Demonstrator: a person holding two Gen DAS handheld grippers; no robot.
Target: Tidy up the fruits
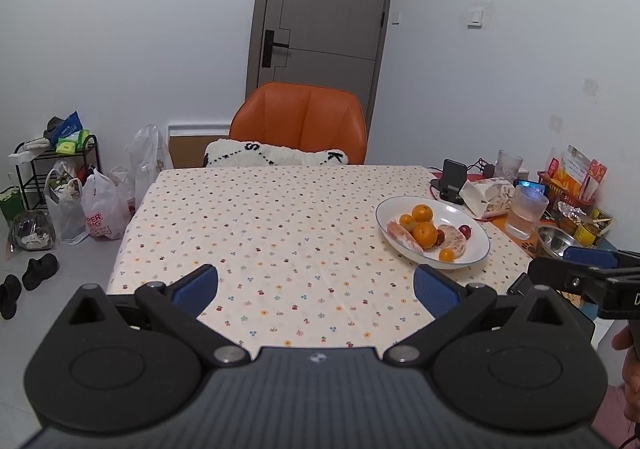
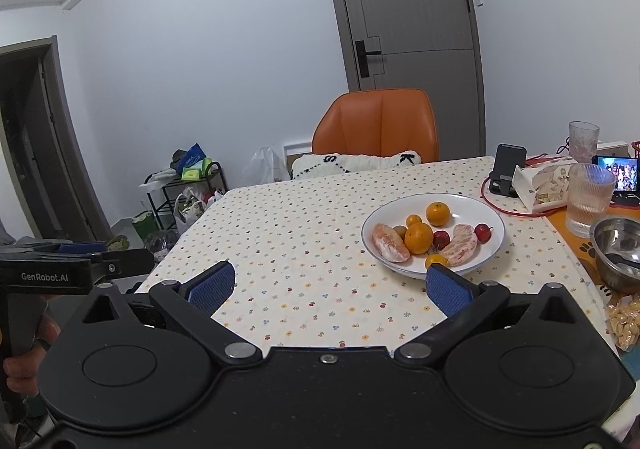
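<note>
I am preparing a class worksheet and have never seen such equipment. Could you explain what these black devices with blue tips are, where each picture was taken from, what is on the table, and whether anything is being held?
A person holds one hand-squeezed black gripper in each hand; no robot arm is involved. Each picture comes from a camera on one tool, looking along its two blue-padded fingers. The left gripper and the right gripper are both open and hold nothing. On the floral tablecloth stands a white bowl with a blue rim holding small oranges, peeled citrus pieces and small red fruits. Beside it stand a ribbed clear glass and a steel bowl.
</note>
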